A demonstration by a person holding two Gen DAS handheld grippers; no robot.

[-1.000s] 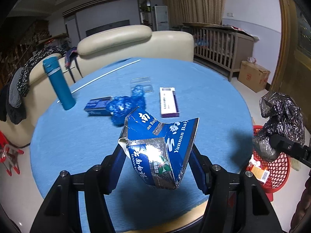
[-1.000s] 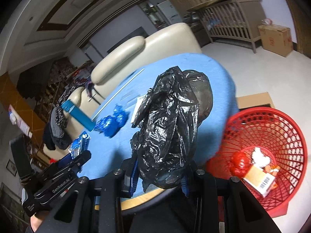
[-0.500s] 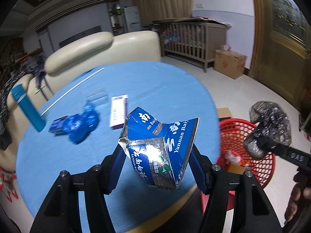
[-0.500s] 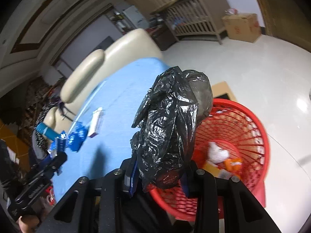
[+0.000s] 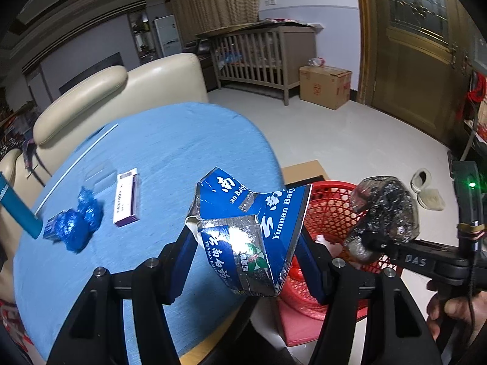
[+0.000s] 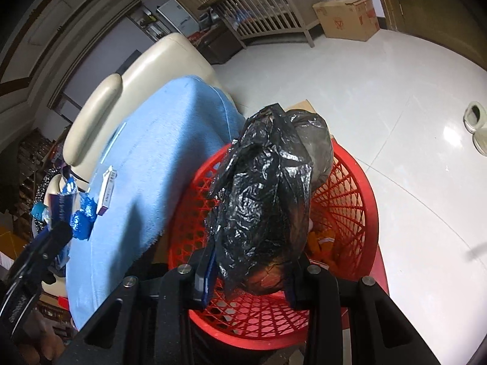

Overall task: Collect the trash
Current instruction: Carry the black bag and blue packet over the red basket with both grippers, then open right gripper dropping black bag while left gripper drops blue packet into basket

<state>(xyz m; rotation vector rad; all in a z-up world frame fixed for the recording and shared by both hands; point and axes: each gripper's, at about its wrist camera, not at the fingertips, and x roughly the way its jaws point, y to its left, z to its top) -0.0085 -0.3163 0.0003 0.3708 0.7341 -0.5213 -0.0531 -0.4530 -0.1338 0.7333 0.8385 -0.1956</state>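
Observation:
My left gripper (image 5: 243, 258) is shut on a crumpled blue and silver carton (image 5: 246, 228), held over the right edge of the blue round table (image 5: 158, 152). My right gripper (image 6: 249, 273) is shut on a crumpled black plastic bag (image 6: 268, 200), which hangs right above the red mesh basket (image 6: 350, 200) on the floor. In the left wrist view the black bag (image 5: 383, 213) and the right gripper (image 5: 365, 243) sit to the right, over the red basket (image 5: 328, 213). Bits of trash lie in the basket's bottom.
On the table lie a white and purple box (image 5: 126, 197), crumpled blue wrappers (image 5: 76, 222), a small blue box and a teal bottle (image 5: 16, 210). A cream sofa (image 5: 106, 91) stands behind the table. A cardboard box (image 5: 324, 86), a crib and slippers (image 5: 426, 187) are farther off.
Both grippers have swung right, off the table toward the red basket. The black bag went from above the table to above the basket and lower. The carton moved to the table's right edge.

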